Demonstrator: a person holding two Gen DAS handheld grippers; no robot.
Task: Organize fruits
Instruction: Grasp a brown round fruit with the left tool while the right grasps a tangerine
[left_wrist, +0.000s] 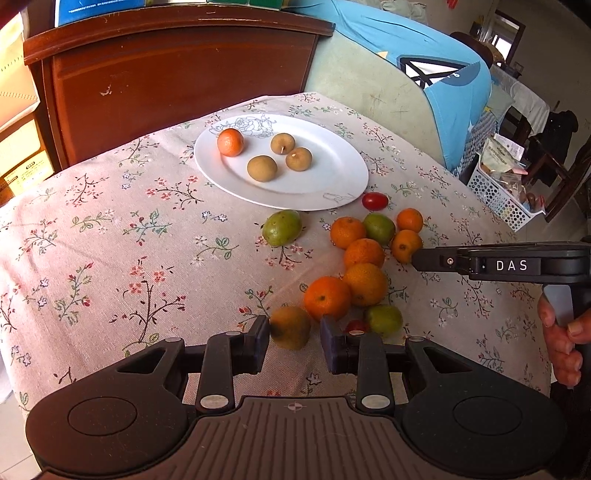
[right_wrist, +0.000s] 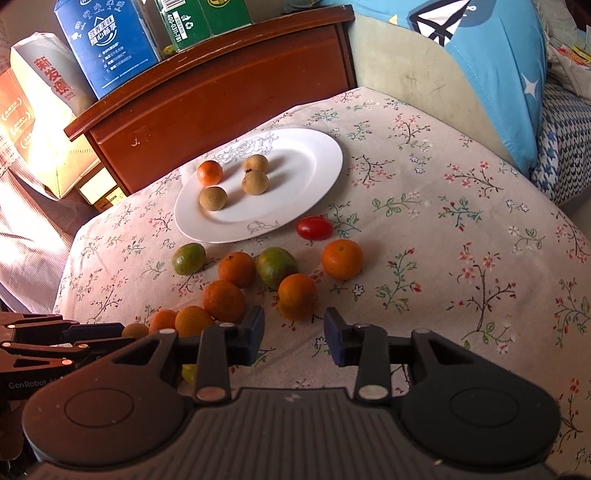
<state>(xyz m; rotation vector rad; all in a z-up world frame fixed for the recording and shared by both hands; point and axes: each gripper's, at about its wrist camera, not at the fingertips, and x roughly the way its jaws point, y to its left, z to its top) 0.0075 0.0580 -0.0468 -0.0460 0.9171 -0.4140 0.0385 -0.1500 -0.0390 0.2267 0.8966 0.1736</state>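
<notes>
Left gripper (left_wrist: 294, 338): fingers apart, straddling the brown fruit (left_wrist: 290, 326) at the pile's near edge | right gripper (right_wrist: 294, 341): apart, empty | you needed to centre, close gently, clear the oranges (left_wrist: 327, 298), carry to plate (left_wrist: 332, 173).

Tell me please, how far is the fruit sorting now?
Early stage. Done: the plate holds one orange and three brown fruits. In hand: the open left gripper is closing in on a brownish fruit, nothing gripped; the right gripper is open, empty. Left: the oranges, green fruits and red tomatoes on the cloth.
</notes>
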